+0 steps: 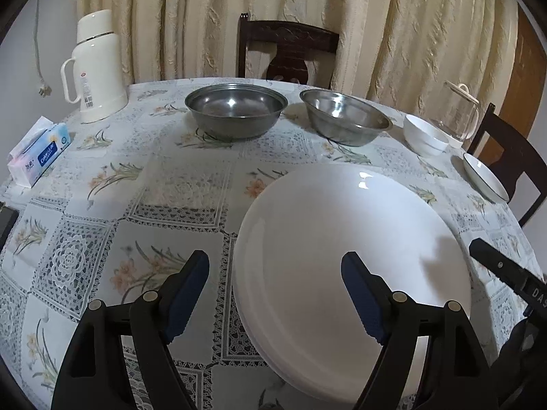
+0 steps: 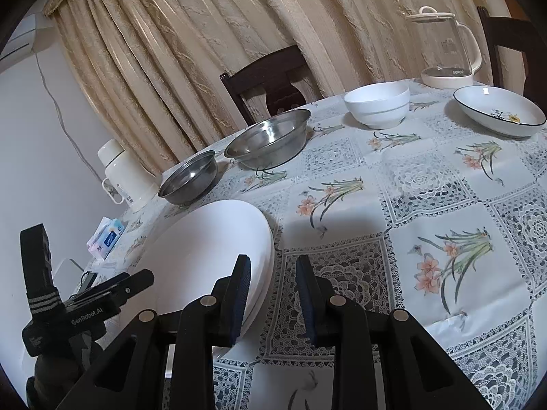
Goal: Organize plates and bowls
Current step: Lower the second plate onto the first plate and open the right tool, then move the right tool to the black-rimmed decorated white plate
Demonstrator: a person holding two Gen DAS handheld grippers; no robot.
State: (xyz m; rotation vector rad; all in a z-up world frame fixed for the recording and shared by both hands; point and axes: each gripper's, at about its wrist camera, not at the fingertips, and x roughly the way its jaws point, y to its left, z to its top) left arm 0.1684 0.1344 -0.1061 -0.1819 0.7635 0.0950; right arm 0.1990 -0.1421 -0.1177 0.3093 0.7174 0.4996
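Note:
A stack of white plates (image 1: 342, 246) lies on the table near the front; it also shows in the right wrist view (image 2: 205, 249). My left gripper (image 1: 275, 273) is open and empty, its right finger over the stack's left part. My right gripper (image 2: 273, 283) is open and empty, hovering at the stack's right edge. Two steel bowls (image 1: 236, 109) (image 1: 345, 116) stand at the far side, also seen from the right (image 2: 188, 177) (image 2: 270, 138). A white bowl (image 2: 376, 104) and a flower-painted shallow dish (image 2: 499, 111) sit to the right.
A cream thermos jug (image 1: 95, 68) and a tissue pack (image 1: 41, 150) are at the far left. A glass kettle (image 2: 444, 48) stands at the far right. Dark wooden chairs (image 1: 287, 51) and curtains surround the round table with its floral cloth (image 2: 444, 222).

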